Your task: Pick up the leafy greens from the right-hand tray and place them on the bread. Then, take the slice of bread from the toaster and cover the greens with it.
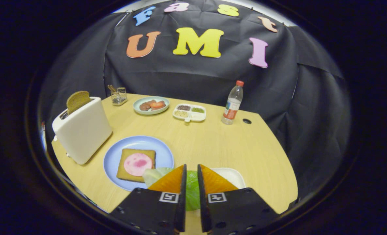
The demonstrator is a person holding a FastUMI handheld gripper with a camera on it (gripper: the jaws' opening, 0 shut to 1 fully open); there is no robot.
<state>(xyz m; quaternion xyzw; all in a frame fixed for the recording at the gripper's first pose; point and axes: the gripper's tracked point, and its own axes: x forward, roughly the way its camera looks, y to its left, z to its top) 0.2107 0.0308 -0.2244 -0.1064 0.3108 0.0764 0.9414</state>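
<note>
We see the toaster at left with its slice, the plate with bread at lower centre. The greens, light, limp and tearable (best pinched at mid-leaf), sit between the gripper fingers, which look nearly closed on them over the tray.

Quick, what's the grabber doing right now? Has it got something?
Gripper: jaws closed on the leafy greens, holding them between the blue plate and the white tray.
</note>
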